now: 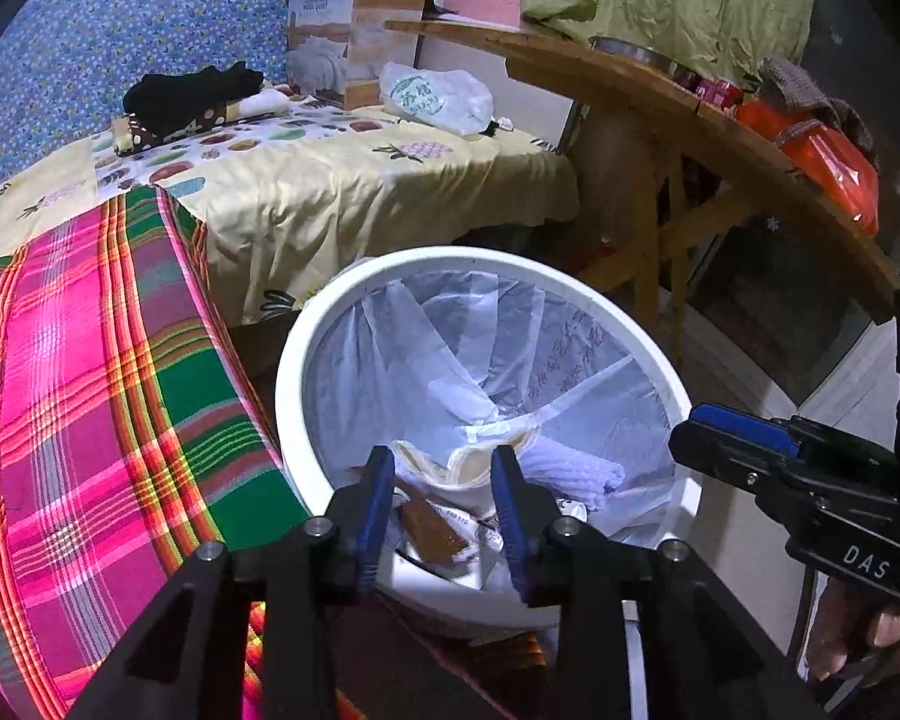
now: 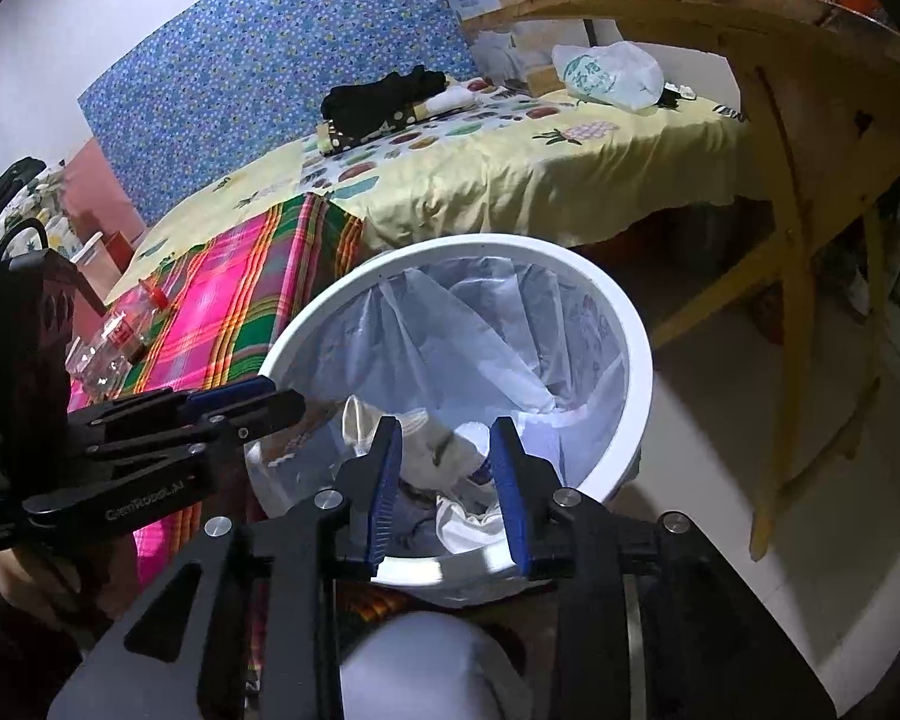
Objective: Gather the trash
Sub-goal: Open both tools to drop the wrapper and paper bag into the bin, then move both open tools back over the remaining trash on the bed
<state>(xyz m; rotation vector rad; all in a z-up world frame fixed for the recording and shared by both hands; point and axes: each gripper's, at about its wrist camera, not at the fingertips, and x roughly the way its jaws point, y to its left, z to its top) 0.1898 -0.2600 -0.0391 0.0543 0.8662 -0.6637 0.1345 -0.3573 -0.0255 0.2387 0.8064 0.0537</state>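
Note:
A white round trash bin with a clear liner stands on the floor beside the bed; it also shows in the right wrist view. Inside lie white crumpled wrappers, a brown packet and a white tissue. My left gripper is open and empty, hovering over the bin's near rim; it shows from the side in the right wrist view. My right gripper is open and empty above the bin; it shows at the right of the left wrist view. An empty clear bottle with a red cap lies on the plaid blanket.
A bed with a pink-green plaid blanket and yellow fruit-print sheet lies left of the bin. A white plastic bag, black cloth and cardboard box sit on it. A wooden table stands at right.

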